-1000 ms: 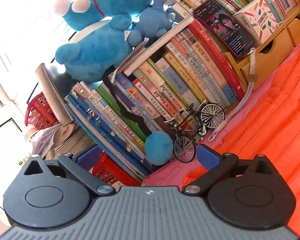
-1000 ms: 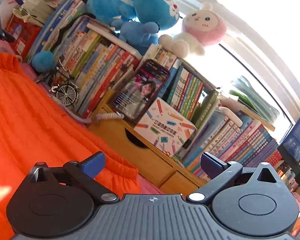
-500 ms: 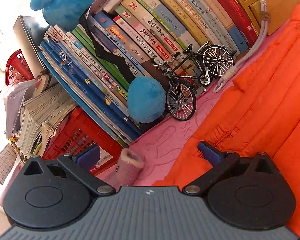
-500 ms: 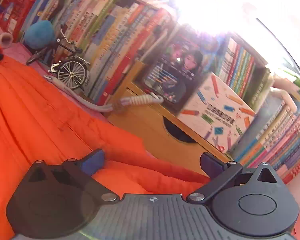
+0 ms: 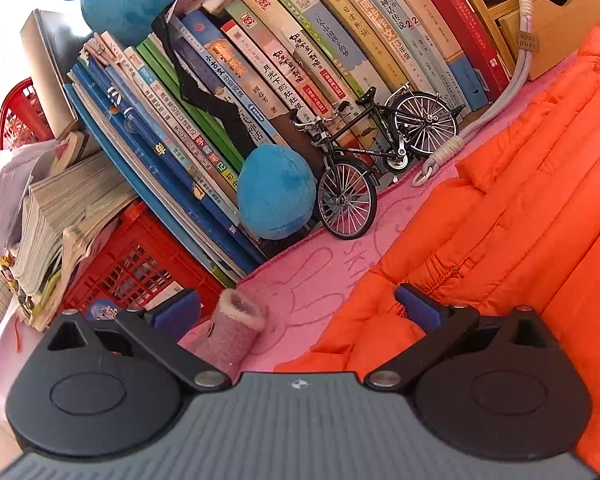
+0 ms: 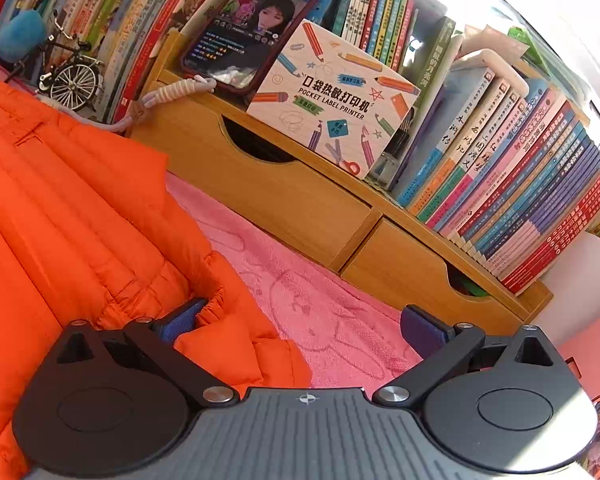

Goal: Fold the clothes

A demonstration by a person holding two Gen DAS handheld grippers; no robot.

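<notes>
While your left gripper (image 5: 298, 308) sits low over the pink towel (image 5: 320, 268), its fingers stand wide apart and grip nothing; the right-hand pad (image 5: 416, 307) rests on the edge of the orange puffer jacket (image 5: 520, 216), and the left-hand pad (image 5: 178, 312) hangs clear of it, just beside a small pink fuzzy boot (image 5: 232, 332) lying between the fingers; ahead of the fingertips a model bicycle (image 5: 380, 152) stands beside a blue plush ball (image 5: 276, 192), both against a leaning row of books (image 5: 228, 92); to the left of the fingers a red crate (image 5: 128, 264) carries a stack of magazines (image 5: 60, 216).

Where your right gripper (image 6: 300, 320) comes in, the fingers are likewise spread wide and closed on nothing; the left-hand pad (image 6: 182, 316) is pressed into the gathered hem of the jacket (image 6: 60, 216), whose corner lies between the fingers; the right-hand pad (image 6: 422, 328) sits over bare towel (image 6: 300, 280); the jacket spreads away to the left of the fingers; ahead stands a wooden drawer unit (image 6: 300, 200), and on it a label printer box (image 6: 332, 100) leans beside a phone (image 6: 252, 28) with a lit screen; more books (image 6: 520, 184) slant to the right.
</notes>
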